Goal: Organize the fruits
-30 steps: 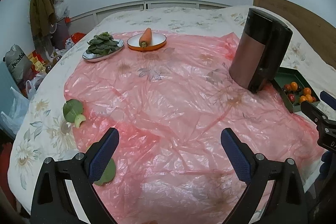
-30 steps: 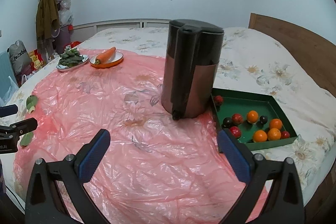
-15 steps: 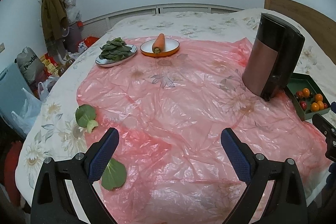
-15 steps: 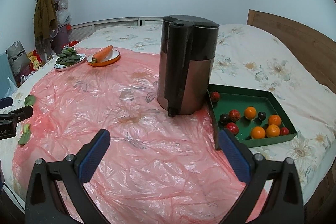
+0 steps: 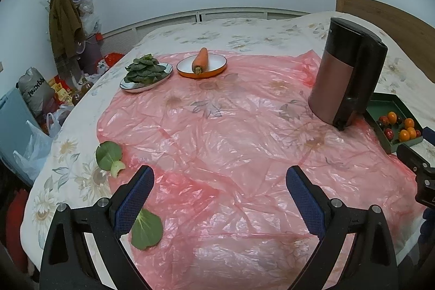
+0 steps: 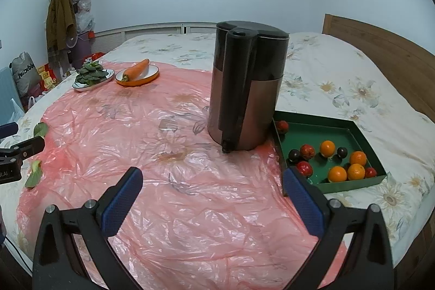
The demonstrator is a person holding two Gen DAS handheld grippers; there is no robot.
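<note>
A green tray (image 6: 353,127) lies at the right of the pink plastic sheet (image 6: 176,181) and holds several oranges (image 6: 337,173), red fruits (image 6: 307,150) and dark fruits (image 6: 293,154). It also shows in the left wrist view (image 5: 386,106). My right gripper (image 6: 212,197) is open and empty, above the sheet, left of the tray. My left gripper (image 5: 218,195) is open and empty, over the sheet's near part.
A tall copper and black kettle (image 6: 244,89) stands right beside the tray. A carrot (image 5: 200,60) lies in an orange bowl (image 5: 214,69), next to a plate of greens (image 5: 144,69). Loose green leaves (image 5: 108,154) lie at the sheet's left edge.
Both grippers have risen and pulled back a little; more of the bed shows. The left view has turned slightly left. Both stay open.
</note>
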